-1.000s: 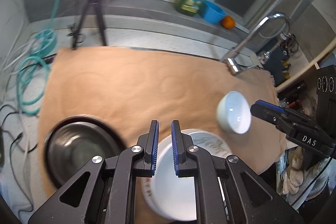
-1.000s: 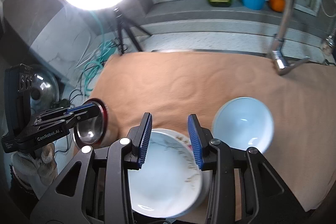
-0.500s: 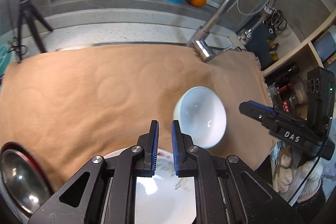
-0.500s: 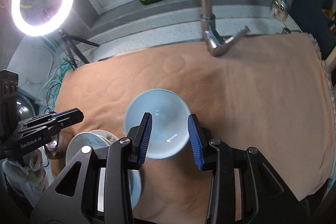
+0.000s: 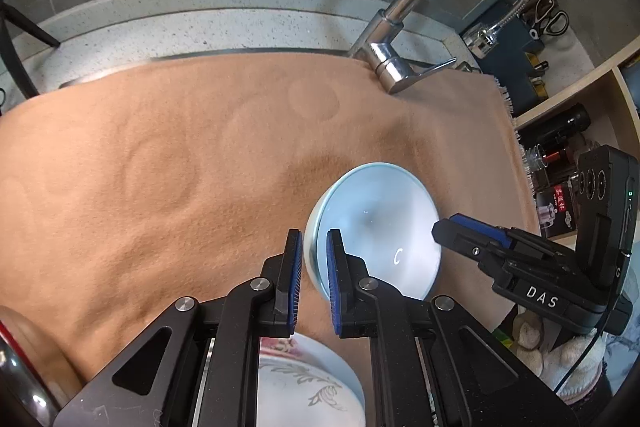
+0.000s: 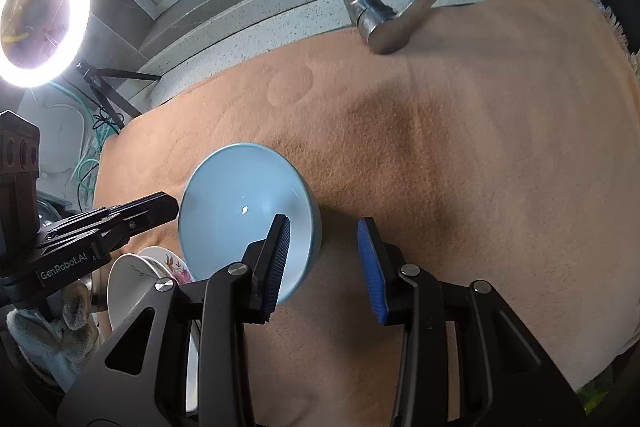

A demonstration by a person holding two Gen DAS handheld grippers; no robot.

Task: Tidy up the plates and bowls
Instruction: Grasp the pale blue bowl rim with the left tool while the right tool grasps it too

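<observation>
A tan cloth (image 5: pixel 168 163) carries 1 pale blue bowl (image 5: pixel 376 227), upright. Flanking the bowl: right gripper (image 6: pixel 324 259), fingers apart and empty; left gripper (image 5: pixel 312 275), fingers nearly together, empty. Patterned plates (image 5: pixel 304 387) lie beside the bowl.

A tan cloth (image 5: pixel 180 167) covers the table, with a strip of speckled grey table (image 5: pixel 200 23) bare along its far edge. Faint round dents mark the cloth. Toward the right edge a pale blue bowl (image 5: pixel 380 219) stands on it. At the near edge sits a white plate (image 6: pixel 128 279) with a flower pattern. A chrome tap (image 6: pixel 372 15) rises at the far edge.
</observation>
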